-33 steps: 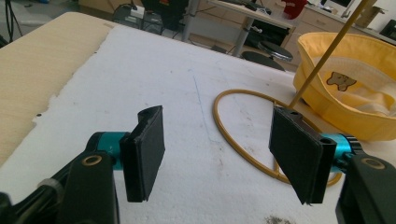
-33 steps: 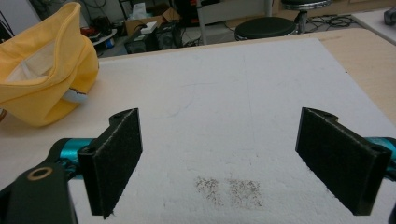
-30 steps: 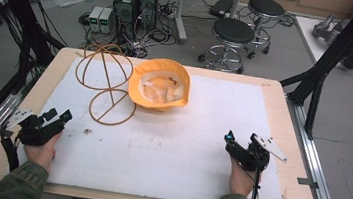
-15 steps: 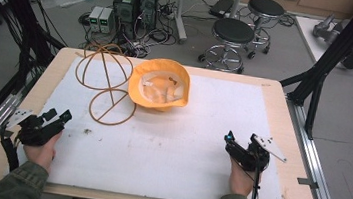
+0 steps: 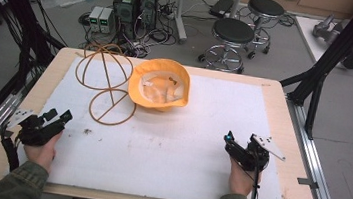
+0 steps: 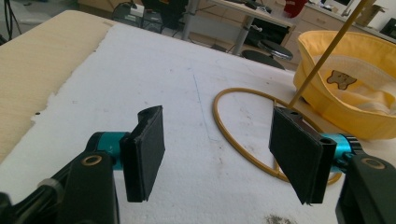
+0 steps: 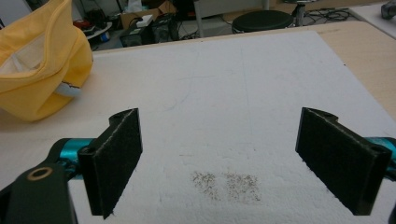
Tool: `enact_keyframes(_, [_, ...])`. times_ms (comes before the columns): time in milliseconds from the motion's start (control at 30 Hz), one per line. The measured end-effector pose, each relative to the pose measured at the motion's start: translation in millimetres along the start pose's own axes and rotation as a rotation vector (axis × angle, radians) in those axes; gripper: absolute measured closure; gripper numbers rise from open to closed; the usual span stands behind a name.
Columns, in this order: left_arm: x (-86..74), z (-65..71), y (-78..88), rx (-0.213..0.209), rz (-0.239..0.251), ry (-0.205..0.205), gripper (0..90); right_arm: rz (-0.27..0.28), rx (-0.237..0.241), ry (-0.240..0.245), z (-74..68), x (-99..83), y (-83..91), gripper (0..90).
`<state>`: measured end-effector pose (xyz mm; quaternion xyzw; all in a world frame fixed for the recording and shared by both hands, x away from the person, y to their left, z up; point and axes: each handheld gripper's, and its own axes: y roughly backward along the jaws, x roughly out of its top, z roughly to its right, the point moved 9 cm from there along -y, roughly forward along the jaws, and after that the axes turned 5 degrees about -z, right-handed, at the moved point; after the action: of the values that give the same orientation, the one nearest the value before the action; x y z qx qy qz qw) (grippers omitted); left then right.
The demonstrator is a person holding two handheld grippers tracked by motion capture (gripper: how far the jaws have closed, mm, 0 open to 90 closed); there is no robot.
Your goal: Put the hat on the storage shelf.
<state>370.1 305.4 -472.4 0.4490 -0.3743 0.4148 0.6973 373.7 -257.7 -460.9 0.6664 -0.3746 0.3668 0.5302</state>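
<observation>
Start position: my left gripper (image 5: 59,119) and right gripper (image 5: 230,141) rest with fingers apart, nothing held; yellow hat (image 5: 160,84) and wire stand (image 5: 106,82) lie well ahead of them; next, reach forward.

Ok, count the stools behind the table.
2: one stool just beyond the table's far edge, the other stool farther back to its right. More may be hidden.

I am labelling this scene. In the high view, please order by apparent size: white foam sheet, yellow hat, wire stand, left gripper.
1. White foam sheet
2. Brown wire stand of rings
3. Yellow fabric bucket hat, close to the stand, so unsure
4. Black left gripper, nearer the camera yet smallest
</observation>
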Motion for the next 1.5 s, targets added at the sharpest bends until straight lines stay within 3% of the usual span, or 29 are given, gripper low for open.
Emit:
enact_keyframes(400, [-0.5, -1.3, -0.9, -0.003, -0.006, 0.014, 35.9, -0.017, 0.0, -0.011, 2.1, -1.6, -4.2, 13.7])
enact_keyframes(567, [-0.3, 0.7, 0.8, -0.004, -0.001, -0.005, 35.8, -0.009, 0.001, -0.019, 2.1, -0.3, -2.9, 13.7])
enact_keyframes(900, [5.8, 1.9, 4.8, 0.008, 0.042, -0.071, 35.7, 0.043, -0.028, 0.011, 0.4, 7.2, 1.1, 13.6])
enact_keyframes(1133, [9.3, 0.8, 5.8, 0.018, 0.065, -0.073, 35.8, 0.135, -0.034, 0.055, -4.6, 21.8, 7.2, 13.6])
enact_keyframes(1333, [10.0, 0.5, 6.3, 0.024, 0.07, -0.076, 35.7, 0.107, -0.021, 0.073, -10.4, 37.3, -0.3, 11.6])
enact_keyframes(1500, [10.1, 0.7, 6.6, 0.023, 0.071, -0.079, 35.7, 0.103, 0.001, 0.043, -15.9, 54.8, -11.8, 11.5])
